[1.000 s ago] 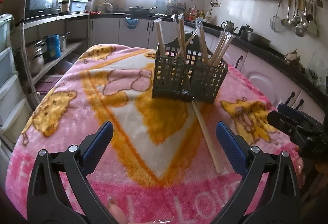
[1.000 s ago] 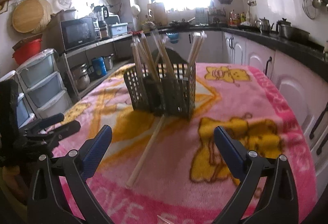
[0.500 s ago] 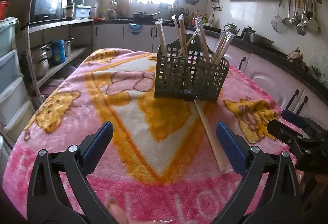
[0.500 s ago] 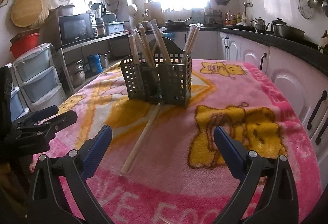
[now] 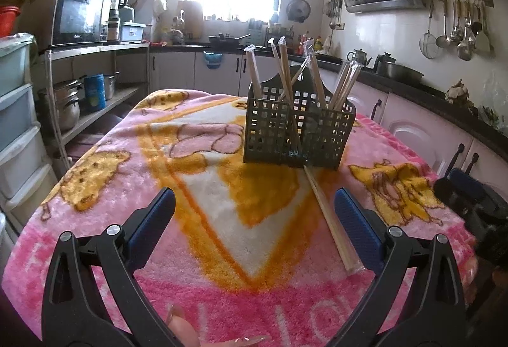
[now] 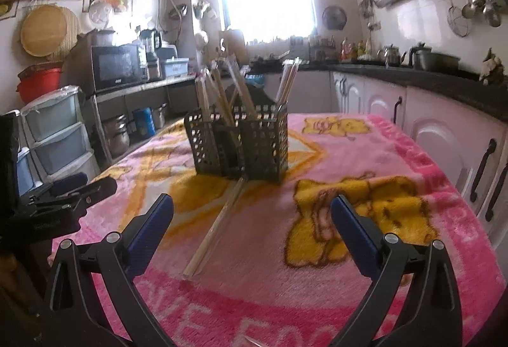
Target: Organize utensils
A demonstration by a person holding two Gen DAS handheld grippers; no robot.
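While both tongs hang spread and empty over the near edge of the table [image 5: 95,175], left tongs [image 5: 254,213] and right tongs [image 6: 252,213], one wrapped chopstick pair [image 5: 330,220] lies on the pink blanket [image 5: 222,290] just ahead, its far end touching the basket [image 5: 295,131], where more chopsticks [image 5: 285,74] stand.

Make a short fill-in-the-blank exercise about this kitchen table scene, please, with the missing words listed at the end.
1. The loose pair of wrapped chopsticks lies flat on the ____ blanket.
2. The other wrapped chopsticks stand inside the dark mesh ____.
3. The left claw and the right claw are both ____ and hold nothing.
4. The far end of the loose pair points towards the utensil basket, while its near end lies closest to the left claw's ____ finger.

Missing words: pink; basket; open; right
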